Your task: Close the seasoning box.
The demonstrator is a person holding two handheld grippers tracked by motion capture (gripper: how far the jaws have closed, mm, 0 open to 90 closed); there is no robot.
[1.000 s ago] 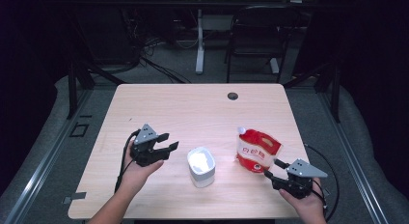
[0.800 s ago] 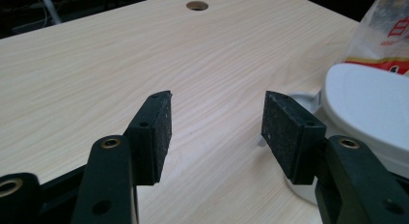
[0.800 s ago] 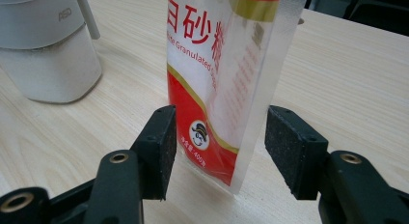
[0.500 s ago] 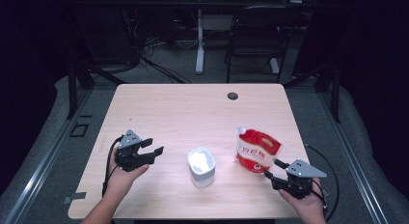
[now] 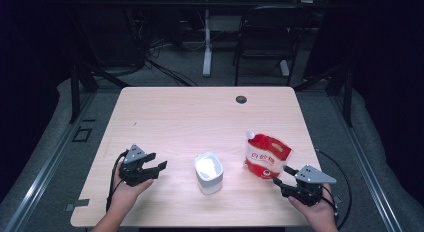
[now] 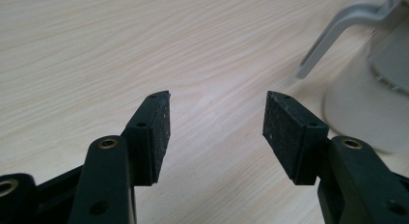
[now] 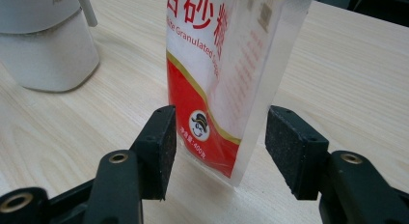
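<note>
On the desk [image 5: 200, 112] a red-and-white sugar pouch [image 5: 266, 160] stands upright at about 4 o'clock from the centre, with a white container [image 5: 208, 172] near it at 9 o'clock. The right claw [image 5: 280, 176] sits at the pouch's foot, its jaws spread open to either side of the bag's lower corner without pressing it. The left claw [image 5: 156, 161], at 9 o'clock from the container and apart from it, has just been opening; its jaws stand wide with only bare wood between them.
</note>
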